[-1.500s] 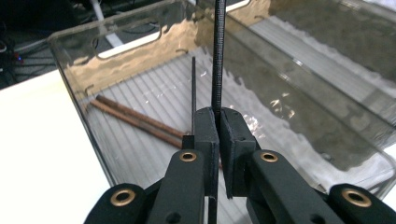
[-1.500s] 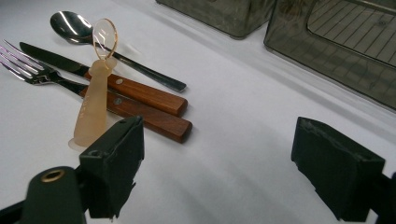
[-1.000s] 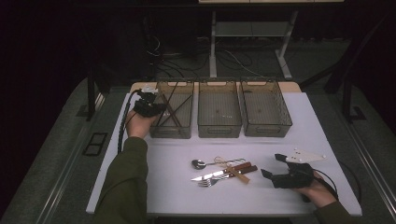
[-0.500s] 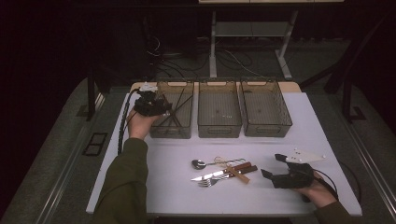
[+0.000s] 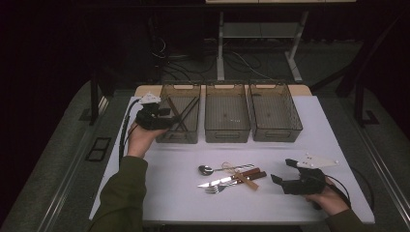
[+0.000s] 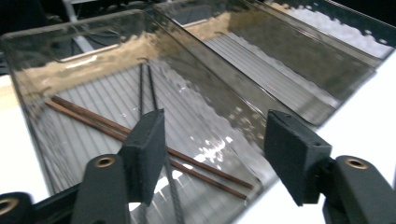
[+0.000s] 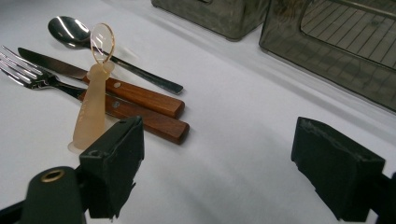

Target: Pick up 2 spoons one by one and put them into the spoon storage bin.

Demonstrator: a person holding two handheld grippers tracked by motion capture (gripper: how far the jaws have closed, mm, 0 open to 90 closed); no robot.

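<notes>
Two brown chopsticks (image 6: pixel 140 135) lie slantwise on the ribbed floor of the leftmost bin (image 5: pixel 180 114), a smoky see-through plastic box in the upper left of the high view. Two darker, thin chopsticks (image 6: pixel 148 91) lie in the same bin and cross over the brown pair. The left claw (image 5: pixel 164 118) hovers at the bin's left rim, held in a hand that rises from the lower left of the frame. Its jaws have just been opening and now stand apart with nothing pressed between the pads; in the left gripper view the chopsticks show through the gap, down in the bin.

To the right of that bin stand a middle bin (image 5: pixel 226 112) and a right bin (image 5: pixel 273 111), side by side in a row across the back of the white table (image 5: pixel 164 193).

Near the lower centre of the table lies a small cluster of cutlery: a spoon (image 7: pixel 74 31), a wooden-handled knife (image 7: pixel 112 86) and a wooden-handled fork (image 7: pixel 93 98), touching one another. A pale translucent little tool with a ring at its top (image 7: pixel 93 102) rests across the handles.

At the lower right of the high view, the right claw (image 5: pixel 283 171) rests low on the table, pointing toward the cutlery. Its jaws are wide apart and hold nothing.
</notes>
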